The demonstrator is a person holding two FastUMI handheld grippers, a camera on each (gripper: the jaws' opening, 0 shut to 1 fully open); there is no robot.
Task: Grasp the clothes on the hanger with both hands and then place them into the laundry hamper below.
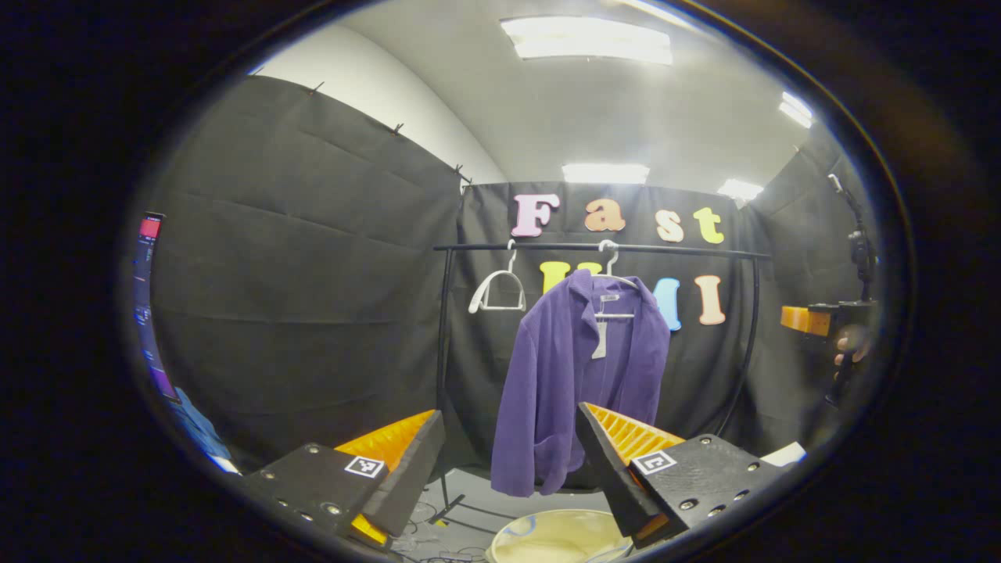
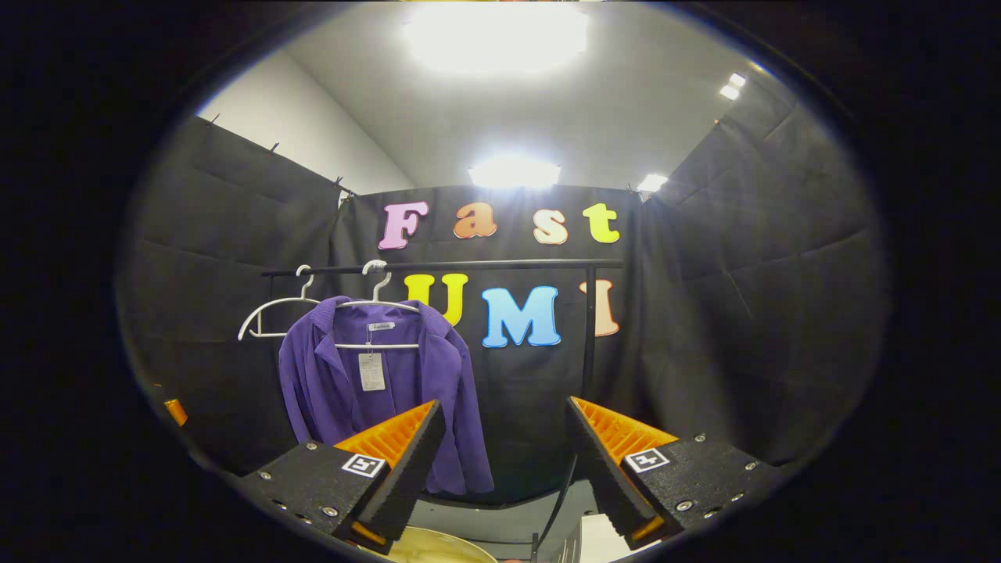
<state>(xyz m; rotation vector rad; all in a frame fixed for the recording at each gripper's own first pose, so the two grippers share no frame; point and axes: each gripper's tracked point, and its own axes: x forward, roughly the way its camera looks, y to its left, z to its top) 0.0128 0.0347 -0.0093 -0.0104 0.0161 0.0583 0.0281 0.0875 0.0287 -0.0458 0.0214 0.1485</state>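
A purple jacket (image 1: 575, 383) hangs lengthwise downward on a white hanger (image 1: 614, 301) from the black rail (image 1: 602, 248), beside an empty hanger (image 1: 496, 291). Below, the pale hamper (image 1: 559, 536) is cut off at its rim. Left gripper (image 1: 512, 461) and right gripper (image 2: 500, 461) both have fingers spread, holding nothing, well short of the jacket

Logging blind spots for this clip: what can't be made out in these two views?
- Laundry hamper: left gripper view, cut off by the bottom edge, partly behind the left tongs.
- Purple jacket: right gripper view, lower hem behind the right tongs.
- Jacket tag: too small to read.
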